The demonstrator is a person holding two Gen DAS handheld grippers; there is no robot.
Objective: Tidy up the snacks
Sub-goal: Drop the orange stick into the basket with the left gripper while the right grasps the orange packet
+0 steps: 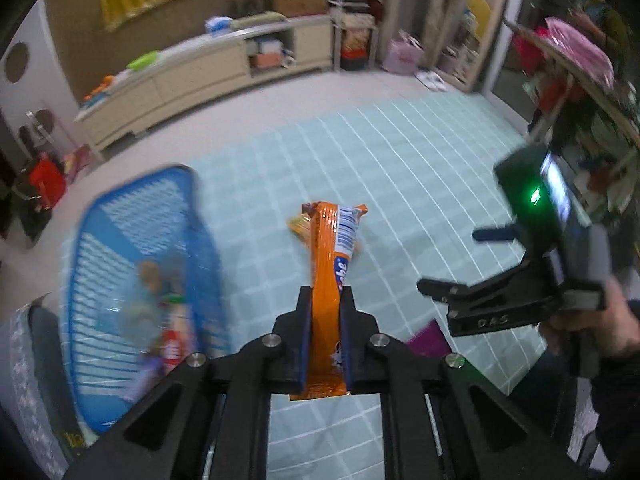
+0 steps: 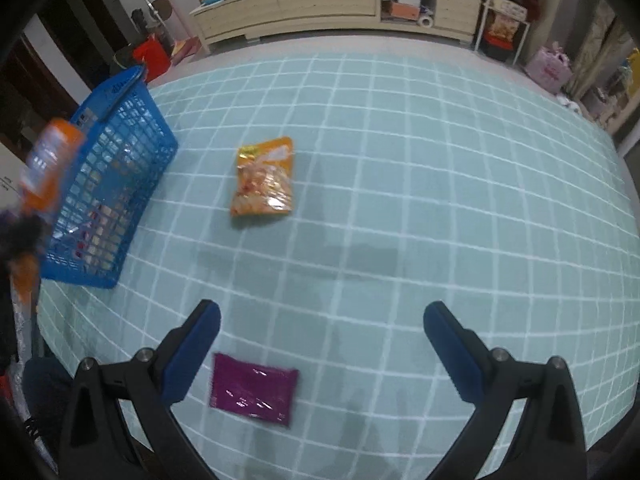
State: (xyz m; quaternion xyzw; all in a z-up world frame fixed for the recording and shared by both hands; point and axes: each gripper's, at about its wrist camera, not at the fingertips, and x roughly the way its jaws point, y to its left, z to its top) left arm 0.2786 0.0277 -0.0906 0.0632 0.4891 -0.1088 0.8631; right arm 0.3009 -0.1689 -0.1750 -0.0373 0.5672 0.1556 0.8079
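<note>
My left gripper (image 1: 325, 294) is shut on an orange snack bar (image 1: 334, 256) and holds it above the table, right of the blue basket (image 1: 120, 240). The bar also shows blurred at the left edge of the right wrist view (image 2: 50, 162), beside the basket (image 2: 116, 160). The basket holds several snack packs. My right gripper (image 2: 322, 312) is open and empty above the table, over a purple packet (image 2: 253, 388). An orange snack bag (image 2: 264, 178) lies flat farther out. The right gripper also shows in the left wrist view (image 1: 452, 272).
The table wears a light green checked cloth (image 2: 440, 200). A low cream sideboard (image 2: 332, 4) stands across the room. The purple packet peeks out in the left wrist view (image 1: 428, 340). Clutter and shelves stand at the far right (image 1: 580, 80).
</note>
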